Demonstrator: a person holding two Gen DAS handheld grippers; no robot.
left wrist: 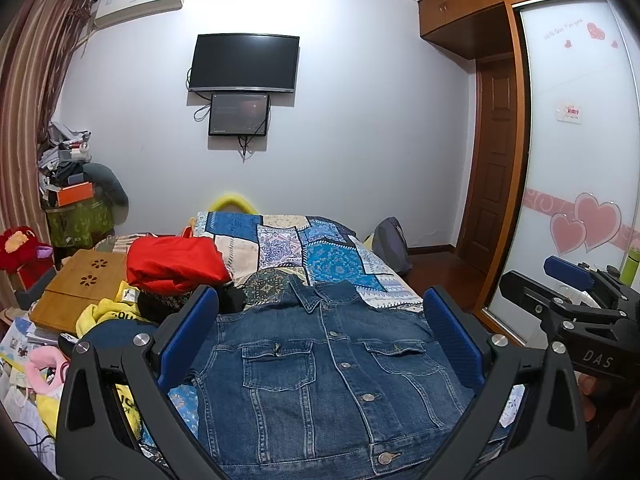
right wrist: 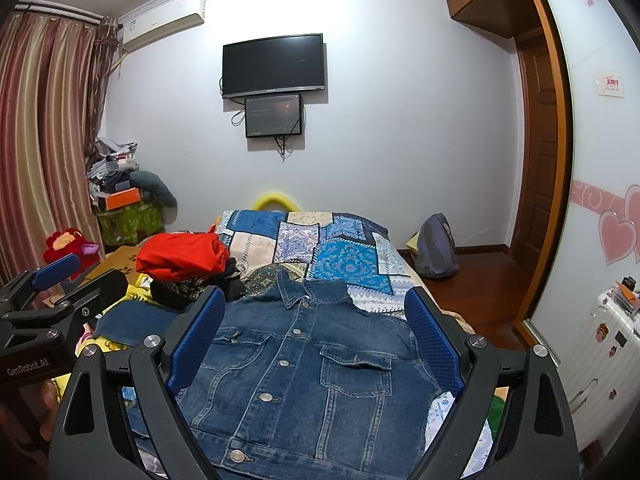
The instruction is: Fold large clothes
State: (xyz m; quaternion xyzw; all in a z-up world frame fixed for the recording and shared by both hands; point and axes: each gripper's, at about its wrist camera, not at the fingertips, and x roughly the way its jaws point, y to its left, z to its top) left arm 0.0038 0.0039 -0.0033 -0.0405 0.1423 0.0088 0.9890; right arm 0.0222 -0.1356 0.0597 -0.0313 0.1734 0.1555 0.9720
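I am holding both tongs released above the denim jacket (left wrist: 328, 376), which is lying flat, front side up and buttoned, on the bed (left wrist: 344, 264) with its patchwork cover. My left tongs (left wrist: 320, 344) are gaping wide over the jacket's chest pockets, gripping nothing. My right tongs (right wrist: 316, 344) are likewise spread apart over the jacket. Beyond the jacket's collar, toward my left, a red garment (left wrist: 176, 260) is sitting piled.

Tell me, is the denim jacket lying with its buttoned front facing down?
No, the denim jacket lies front up, with its buttons and both chest pockets showing.
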